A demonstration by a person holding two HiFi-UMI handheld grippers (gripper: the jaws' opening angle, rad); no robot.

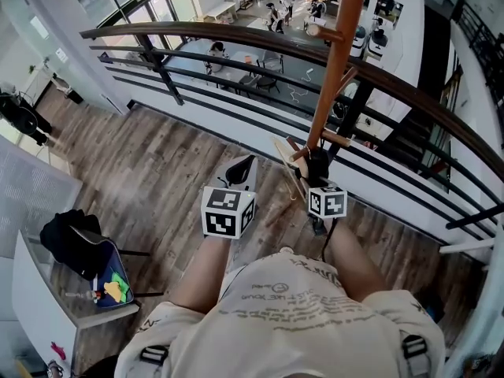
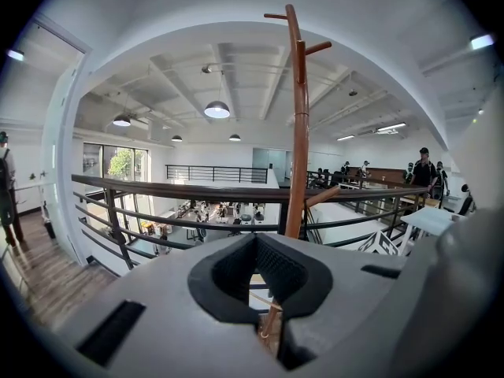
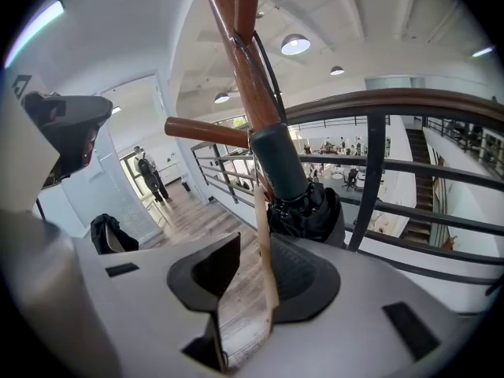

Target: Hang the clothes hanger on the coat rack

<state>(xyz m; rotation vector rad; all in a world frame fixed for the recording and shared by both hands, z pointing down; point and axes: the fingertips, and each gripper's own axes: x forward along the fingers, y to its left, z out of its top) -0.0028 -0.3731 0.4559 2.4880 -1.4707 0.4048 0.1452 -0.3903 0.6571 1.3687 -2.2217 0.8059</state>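
The wooden clothes hanger (image 3: 266, 266) is standing nearly upright just near of the coat rack (image 3: 244, 53), its pale arm running down through the gap between the right gripper (image 3: 264, 246) fingers. That arm is lying close against the right-hand pad, while floor is showing between it and the left-hand finger (image 3: 206, 278), so the right gripper is standing wide and released, gripping nothing. From the head view the hanger (image 1: 283, 154) is leaning beside a low peg of the coat rack (image 1: 337, 53); whether its hook is resting on that peg cannot be told. A dark folded umbrella (image 3: 305, 211) is hanging against the pole just beyond the fingers. The left gripper (image 2: 254, 239) is hovering to the left of the hanger, its fingertips meeting, clenched on nothing. A curved railing (image 1: 236, 34) is running on the far side of the rack.
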